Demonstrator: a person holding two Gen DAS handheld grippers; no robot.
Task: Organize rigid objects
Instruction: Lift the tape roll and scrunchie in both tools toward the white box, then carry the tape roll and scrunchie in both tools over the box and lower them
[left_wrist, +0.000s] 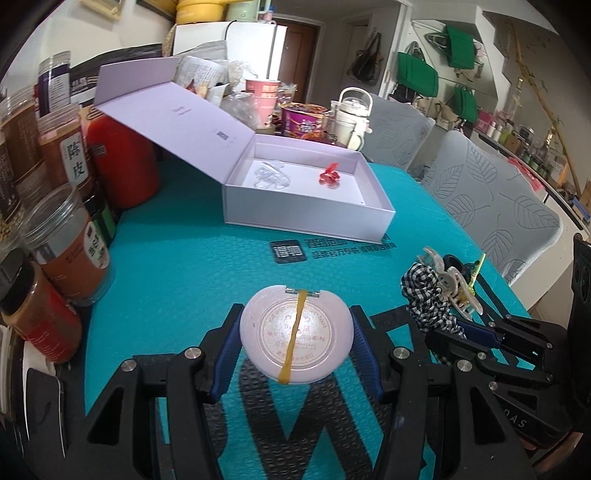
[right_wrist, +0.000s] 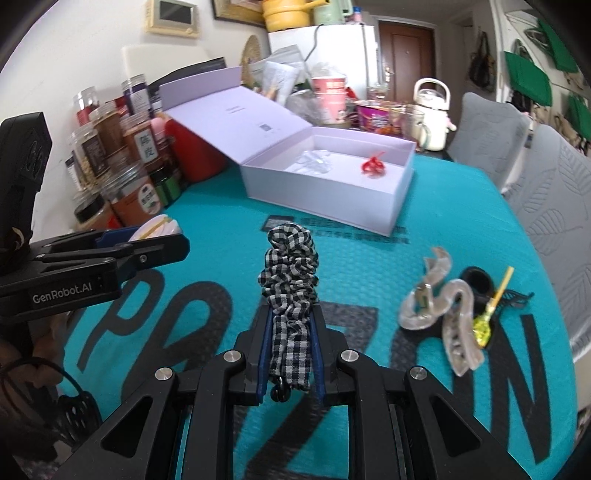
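Grippers are carrying things toward the box (left_wrist: 310, 218): left gripper (left_wrist: 295, 332) is squeezing a compact (left_wrist: 295, 334), right gripper (right_wrist: 291, 332) a scrunchie (right_wrist: 290, 273). Next, dropping both inside.

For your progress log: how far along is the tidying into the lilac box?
Done: a clear clip and a red clip lie in the open box. In hand: the left tongs grip a pink compact; the right tongs pinch a checked scrunchie. Left: the translucent claw clip and the small yellow piece on the table.
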